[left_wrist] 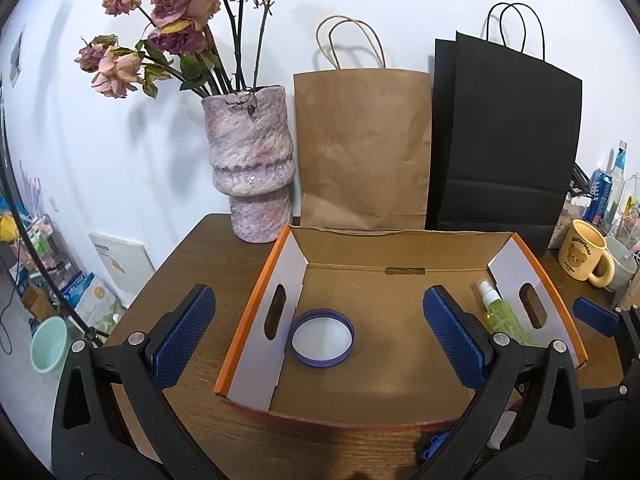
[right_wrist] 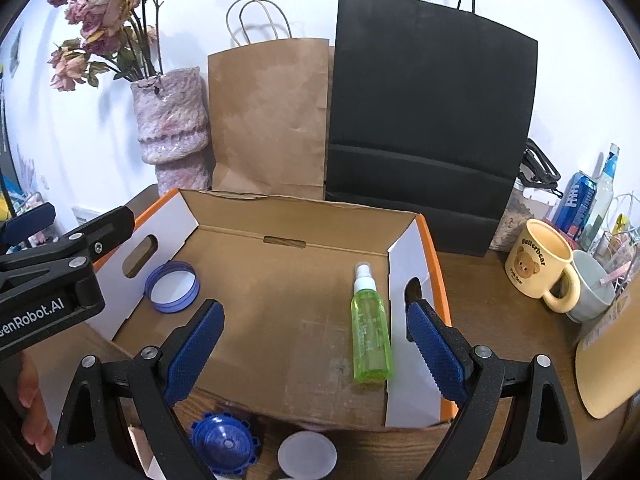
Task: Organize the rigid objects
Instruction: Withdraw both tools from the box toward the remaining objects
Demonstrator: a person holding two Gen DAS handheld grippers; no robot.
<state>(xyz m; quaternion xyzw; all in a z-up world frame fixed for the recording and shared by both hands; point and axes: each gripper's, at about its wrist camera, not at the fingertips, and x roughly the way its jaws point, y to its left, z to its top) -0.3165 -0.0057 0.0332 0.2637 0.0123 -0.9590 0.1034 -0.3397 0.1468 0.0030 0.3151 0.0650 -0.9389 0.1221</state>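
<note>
So the open cardboard box (right_wrist: 280,320) sits in the middle of the wooden desk (right_wrist: 500,340), and two things are already lying in it: a blue-rimmed jar lid (right_wrist: 172,287) flat on the floor by the left wall, right under the handle cutout, and a green spray bottle (right_wrist: 370,332) on its side along the right wall, white nozzle pointing to the back. Well apart from each other.

Just outside the box's near edge on the desk there's a blue ridged cap (right_wrist: 224,444) and a round white lid (right_wrist: 307,454) side by side.

Left tongs (left_wrist: 316,336) are spread wide over the box, nothing in them. Right tongs (right_wrist: 316,352) same deal, wide open and empty, hanging above the bottle side.

Behind the box: a pink vase (left_wrist: 252,168) of dried roses, a brown paper bag (left_wrist: 364,148) and a black paper bag (left_wrist: 504,140). A yellow bear mug (right_wrist: 538,264) stands off to the right.
</note>
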